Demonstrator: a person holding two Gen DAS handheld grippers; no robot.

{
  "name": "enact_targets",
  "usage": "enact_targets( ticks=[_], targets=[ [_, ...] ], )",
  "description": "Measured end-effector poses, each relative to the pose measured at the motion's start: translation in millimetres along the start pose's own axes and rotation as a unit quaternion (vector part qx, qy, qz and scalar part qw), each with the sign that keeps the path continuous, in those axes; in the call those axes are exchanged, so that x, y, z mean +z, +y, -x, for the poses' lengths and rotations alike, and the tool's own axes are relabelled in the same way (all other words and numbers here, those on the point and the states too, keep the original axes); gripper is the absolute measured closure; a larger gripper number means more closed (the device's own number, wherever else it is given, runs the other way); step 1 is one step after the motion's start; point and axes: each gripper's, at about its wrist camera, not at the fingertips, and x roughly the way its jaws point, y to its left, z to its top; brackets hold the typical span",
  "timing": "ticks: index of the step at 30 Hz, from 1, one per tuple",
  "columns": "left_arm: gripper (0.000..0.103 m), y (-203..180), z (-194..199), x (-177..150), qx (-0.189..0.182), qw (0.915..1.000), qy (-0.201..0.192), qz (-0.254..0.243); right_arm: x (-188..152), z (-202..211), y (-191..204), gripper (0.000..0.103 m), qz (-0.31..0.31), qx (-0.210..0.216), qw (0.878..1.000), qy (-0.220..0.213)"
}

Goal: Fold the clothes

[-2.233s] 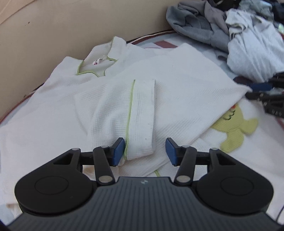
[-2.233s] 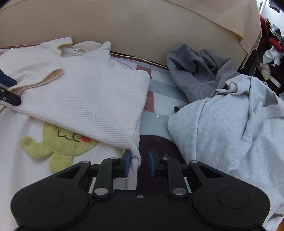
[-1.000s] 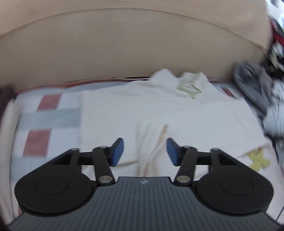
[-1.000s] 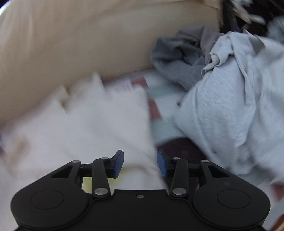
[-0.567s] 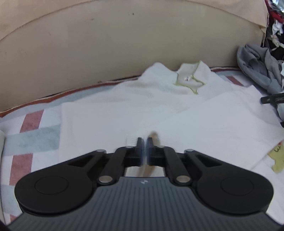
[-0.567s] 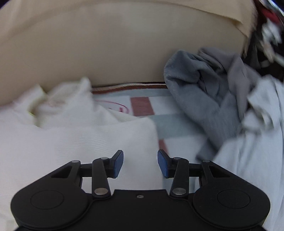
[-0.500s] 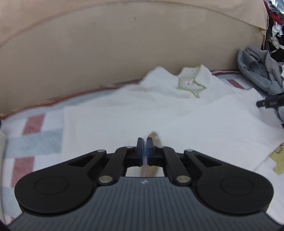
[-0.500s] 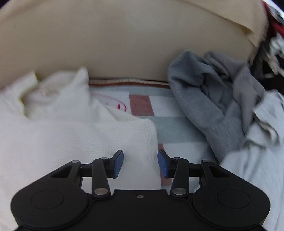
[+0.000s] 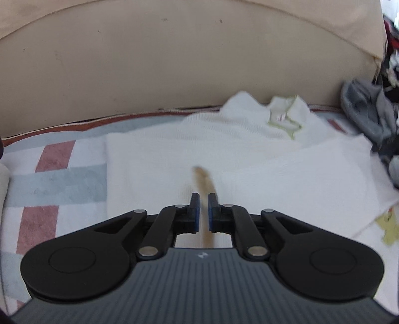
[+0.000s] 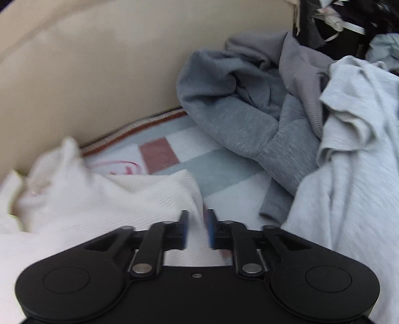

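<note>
On the striped bed (image 9: 57, 179), the white shirt (image 9: 159, 159) is pinched by both — left hand-held gripper (image 9: 204, 211) clamped on a fold, right hand-held gripper (image 10: 198, 230) narrowed on its edge — a lift-and-fold is judged next.

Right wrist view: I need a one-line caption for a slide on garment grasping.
Right claw nearly closed around the white shirt's edge, beside a grey sweatshirt on the striped blanket.

We see a beige padded headboard (image 9: 174, 69) curving across twelve o'clock, a bed cover (image 9: 57, 174) checked in red, grey-blue and white below it, and dark clutter (image 10: 349, 20) at one o'clock. Soft daylight falls throughout.
</note>
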Motion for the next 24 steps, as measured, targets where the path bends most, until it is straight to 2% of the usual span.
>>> enact_targets(
  ticks=[2, 5, 8, 11, 13, 15, 18, 19, 21, 24],
  targets=[
    [0.068, 0, -3, -3, 0.001, 0.9998, 0.018, -0.005, -12, 26, 8, 0.059, 0.008, 0.027, 1.000, -0.007],
    [0.065, 4, 6, -9, 0.036, 0.9990, 0.025, 0.003, -29, 62, 18, 0.059, 0.035, 0.096, 0.995, 0.017],
    [0.065, 15, 31, -17, 0.010, 0.9984, 0.049, 0.025, -45, 97, 24, 0.060, 0.054, 0.178, 0.979, 0.080],
    [0.065, 26, 65, -34, -0.009, 0.9956, 0.090, 0.025, -65, 134, 34, 0.060, 0.101, 0.253, 0.954, 0.123],
    [0.065, 34, 95, -51, -0.021, 0.9931, 0.114, 0.018, -84, 161, 46, 0.060, 0.159, 0.296, 0.932, 0.133],
    [0.063, 41, 125, -68, -0.038, 0.9908, 0.129, 0.015, -105, 189, 62, 0.060, 0.230, 0.332, 0.905, 0.132],
    [0.060, 53, 165, -99, -0.065, 0.9831, 0.166, 0.040, -152, 230, 94, 0.061, 0.335, 0.381, 0.851, 0.134],
    [0.060, 57, 175, -111, -0.083, 0.9768, 0.189, 0.058, -169, 240, 105, 0.061, 0.364, 0.398, 0.831, 0.137],
    [0.060, 62, 186, -134, -0.117, 0.9621, 0.228, 0.094, -200, 255, 120, 0.061, 0.400, 0.428, 0.797, 0.147],
    [0.060, 68, 187, -163, -0.154, 0.9357, 0.279, 0.152, -236, 269, 138, 0.065, 0.439, 0.446, 0.760, 0.177]
  ],
)
